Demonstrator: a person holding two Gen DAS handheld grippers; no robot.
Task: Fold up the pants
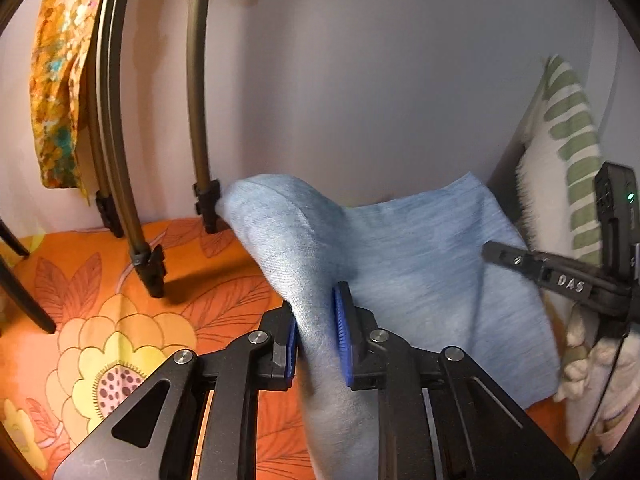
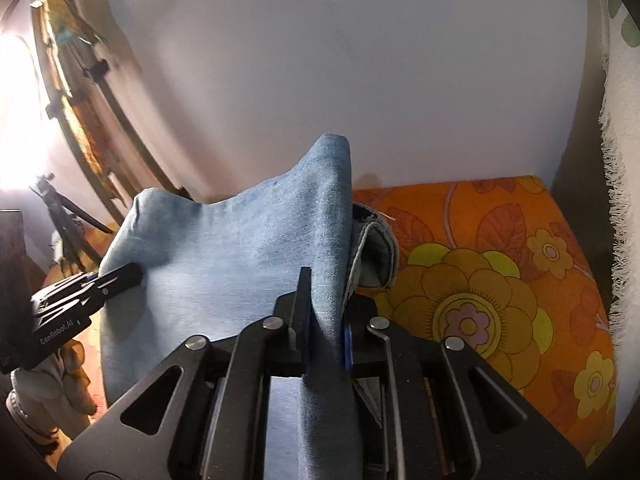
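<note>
Light blue pants (image 1: 420,256) draped over orange floral bedsheet (image 1: 120,320), left claw (image 1: 316,332) and right claw (image 2: 326,336) each clamped on a pants fold.

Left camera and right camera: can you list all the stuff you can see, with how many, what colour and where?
pants: one, light blue, draped over the bedspread, a fold of cloth between each gripper's fingers
bedspread: one, orange with yellow flowers, under everything
tripod legs: several, bronze with black feet, standing on the bedspread at the left
patterned cloth: one, orange and teal, hanging at the top left
pillow: one, white with green stripes, against the wall at the right
wall: one, white, behind
left gripper: one, black with blue pads, pinching the pants
right gripper: one, black, pinching the pants
</note>
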